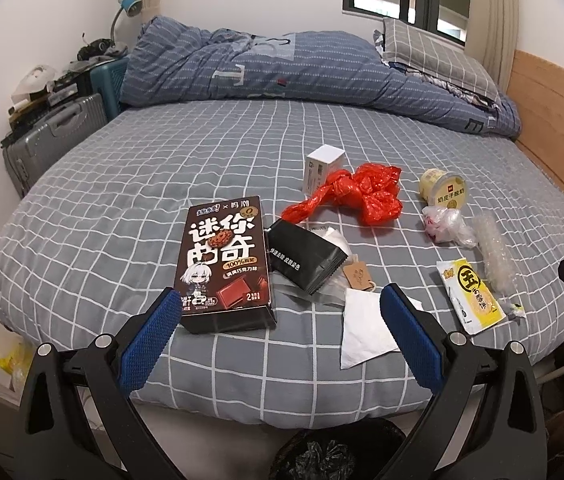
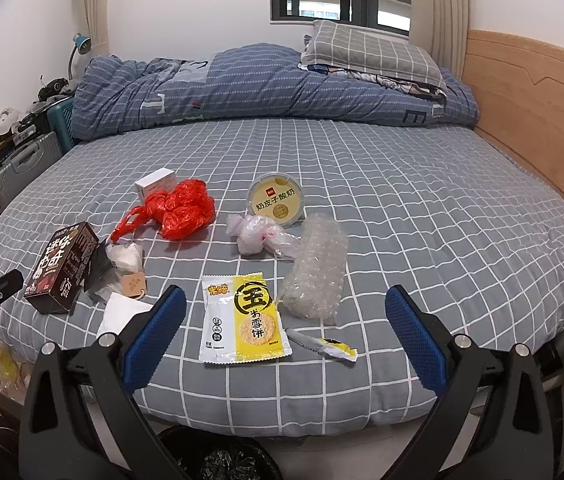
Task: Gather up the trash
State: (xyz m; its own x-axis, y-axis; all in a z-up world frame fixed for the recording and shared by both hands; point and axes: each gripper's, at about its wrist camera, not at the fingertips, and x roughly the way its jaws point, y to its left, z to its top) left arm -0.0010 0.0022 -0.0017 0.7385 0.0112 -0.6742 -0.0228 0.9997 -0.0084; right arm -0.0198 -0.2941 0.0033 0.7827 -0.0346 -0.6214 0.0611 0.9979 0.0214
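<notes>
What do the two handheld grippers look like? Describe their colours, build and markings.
The left gripper and the right gripper match: black angular frames with silver round pivot bolts, each carrying two long fingers faced with blue, finely textured pads. In the right wrist view, white lettering runs along the left gripper's side, too small to read. No cables or sleeves show.

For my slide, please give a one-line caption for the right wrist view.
Open right gripper hovers over a yellow rice cracker packet among trash on a grey checked bed.

Black tool [image 1: 276, 300] arms, blue textured pads [image 1: 150, 340], silver screws [image 1: 45, 349]
</notes>
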